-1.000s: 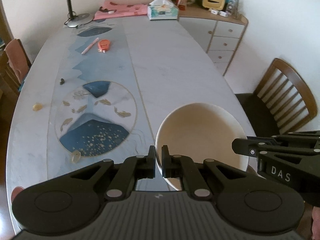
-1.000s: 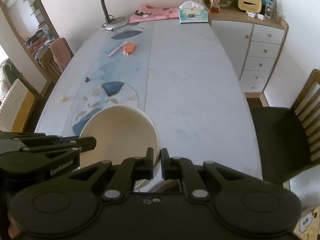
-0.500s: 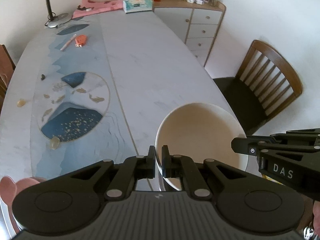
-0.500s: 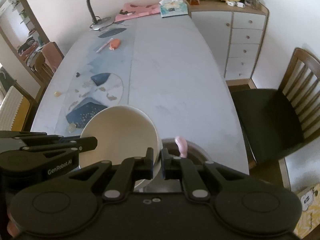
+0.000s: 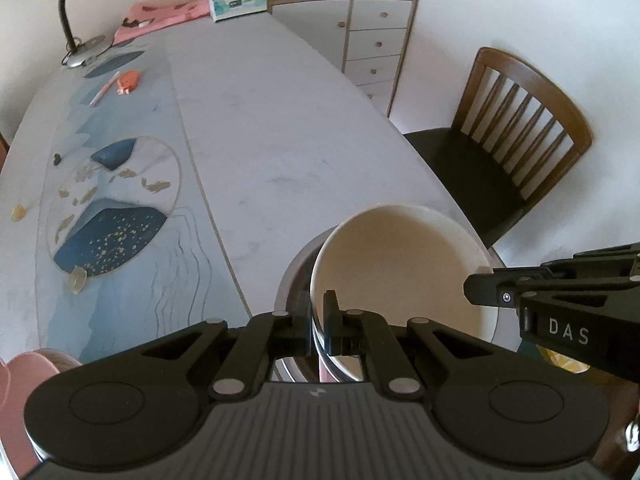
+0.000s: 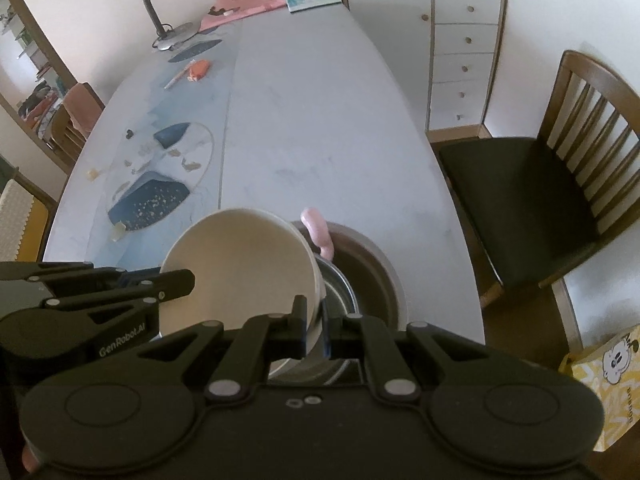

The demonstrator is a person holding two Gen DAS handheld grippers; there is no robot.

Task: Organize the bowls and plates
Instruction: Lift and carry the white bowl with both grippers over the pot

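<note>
Two tongs are gripping one cream bowl at once: the left tongs are pinching its near rim with almost no gap between the jaws, and the right tongs are clamping the rim on the opposite side just as tightly.

Compared with a second ago, the bowl is now hanging above a steel bowl at the near end of the tabletop, where before it was showing only bare marble beneath it. The steel bowl has been coming into sight from under the cream one as both hands have been carrying it toward the near edge and slightly down. A pink handle is sticking up from the steel bowl's far rim, just beyond the cream bowl.

That shift is suggesting the nesting step is close: the cream bowl is sitting tilted over the steel bowl, partly overlapping it toward its left side, and whether the two are touching yet is not clear. Before letting go, the carriers are probably needing to centre it and lower it without knocking the pink handle, which is standing near the cream rim.
</note>
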